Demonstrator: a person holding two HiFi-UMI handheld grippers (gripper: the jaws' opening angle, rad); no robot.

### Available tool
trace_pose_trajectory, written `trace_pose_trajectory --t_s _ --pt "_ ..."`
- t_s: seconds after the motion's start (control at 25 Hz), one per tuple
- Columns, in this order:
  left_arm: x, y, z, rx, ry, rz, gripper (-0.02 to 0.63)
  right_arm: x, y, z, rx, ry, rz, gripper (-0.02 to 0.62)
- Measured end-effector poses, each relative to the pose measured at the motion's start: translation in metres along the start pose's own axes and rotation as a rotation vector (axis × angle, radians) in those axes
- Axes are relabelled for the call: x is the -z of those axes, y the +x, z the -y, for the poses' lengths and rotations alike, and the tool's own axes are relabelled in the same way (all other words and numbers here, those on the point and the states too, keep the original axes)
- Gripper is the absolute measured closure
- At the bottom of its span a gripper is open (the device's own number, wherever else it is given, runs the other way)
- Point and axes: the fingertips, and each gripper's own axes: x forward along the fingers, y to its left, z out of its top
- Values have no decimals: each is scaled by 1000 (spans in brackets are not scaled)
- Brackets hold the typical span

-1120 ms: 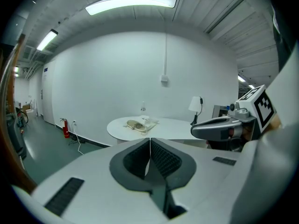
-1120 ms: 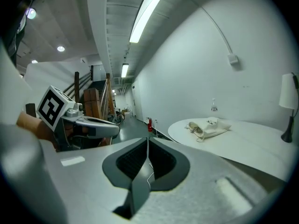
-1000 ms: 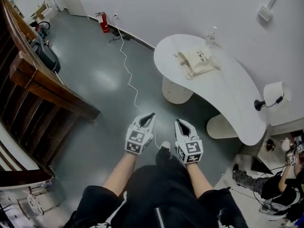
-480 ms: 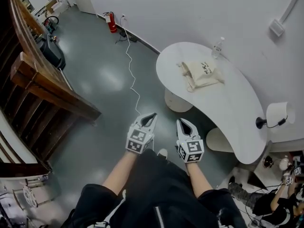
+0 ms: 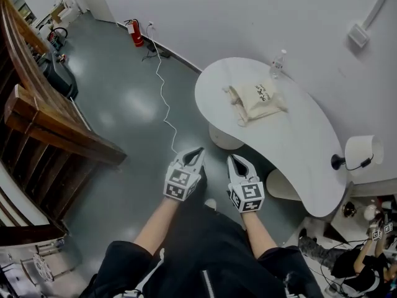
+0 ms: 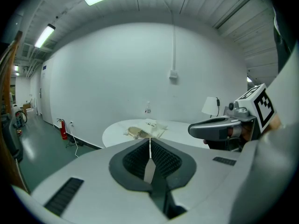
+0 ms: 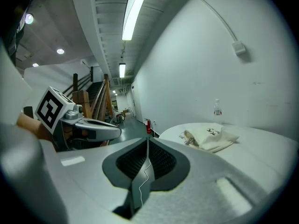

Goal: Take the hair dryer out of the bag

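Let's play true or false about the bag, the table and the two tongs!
The cloth bag lies on the white table. True.
The left tongs hold the bag. False: they are shut on nothing, short of the table.
A clear bottle stands on the table. True.
The fire extinguisher stands on the table. False: it is on the floor by the wall.
The right tongs are wide open. False: they are shut and empty.

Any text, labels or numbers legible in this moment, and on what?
None can be read.
Cloth bag: dark print, too small to read.
Bottle: nothing legible.
Fire extinguisher: nothing legible.
Left tongs, right tongs: square marker patterns, no words.
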Motion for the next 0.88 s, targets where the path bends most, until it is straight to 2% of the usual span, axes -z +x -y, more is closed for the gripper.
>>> trace_pose_trajectory --t_s 0.36,0.6,0.72,0.88 --pt "-38 87 -26 105 7 10 592 -20 56 55 83 4 -10 589" --pt "-47 152 -55 188 17 -42 592 -39 102 93 137 19 -25 588" --pt "-59 180 -70 225 24 -51 592 -49 124 104 140 36 -24 550" --pt "-69 210 -84 272 28 -66 592 -54 148 122 170 44 -43 537"
